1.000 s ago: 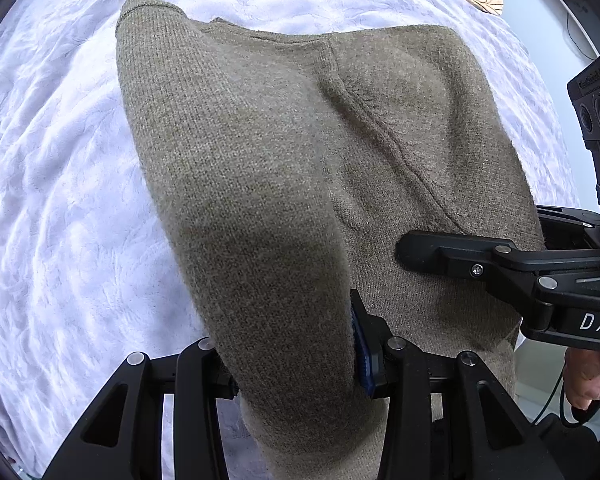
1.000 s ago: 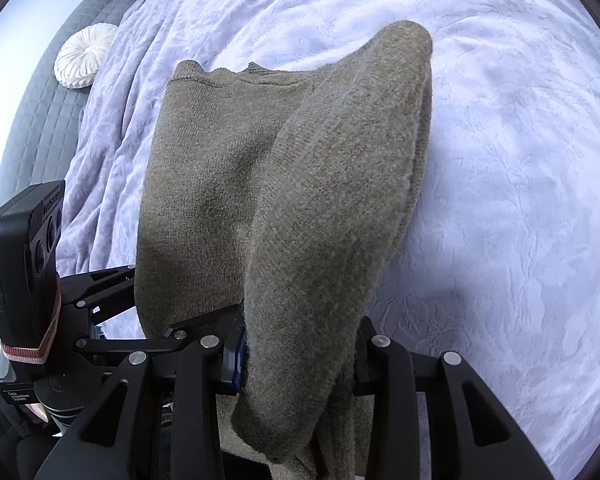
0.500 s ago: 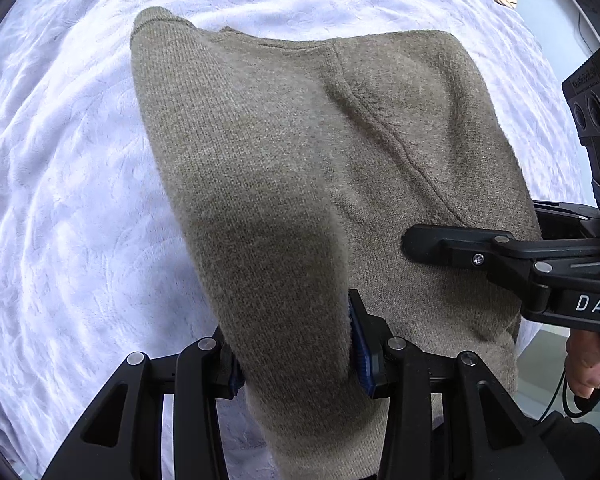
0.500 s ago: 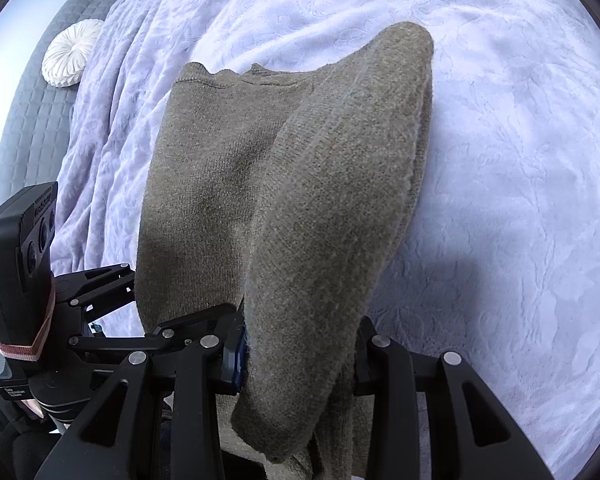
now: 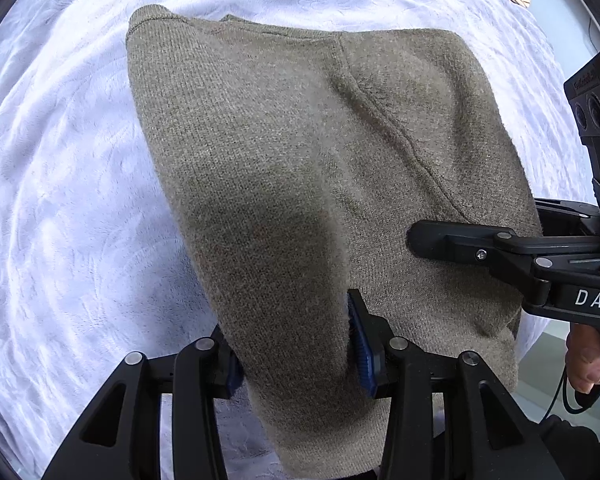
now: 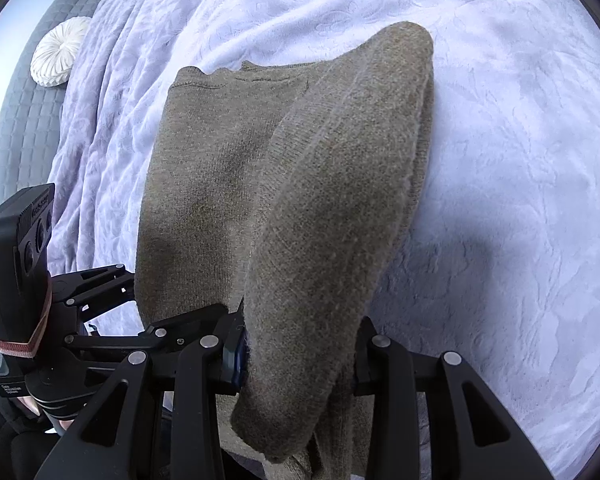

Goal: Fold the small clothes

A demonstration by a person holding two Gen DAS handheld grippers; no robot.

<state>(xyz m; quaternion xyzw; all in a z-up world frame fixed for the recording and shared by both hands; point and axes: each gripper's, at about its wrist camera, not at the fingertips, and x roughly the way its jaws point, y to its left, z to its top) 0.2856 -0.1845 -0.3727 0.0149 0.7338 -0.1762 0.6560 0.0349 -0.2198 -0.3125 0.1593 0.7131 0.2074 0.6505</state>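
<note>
A bed (image 5: pixel 60 200) covered by a pale lilac textured blanket (image 6: pixel 520 200) fills both views. An olive-brown knitted sweater (image 5: pixel 300 160) is spread over it at the centre of each frame, its far end resting on the blanket and its near end raised. One near fold is clamped between the left tongs (image 5: pixel 296 356), at bottom centre. Another fold is clamped by the right tongs (image 6: pixel 300 356). A grey quilted headboard (image 6: pixel 24 120) and a round white cushion (image 6: pixel 56 50) are seen at upper left of the right view.
</note>
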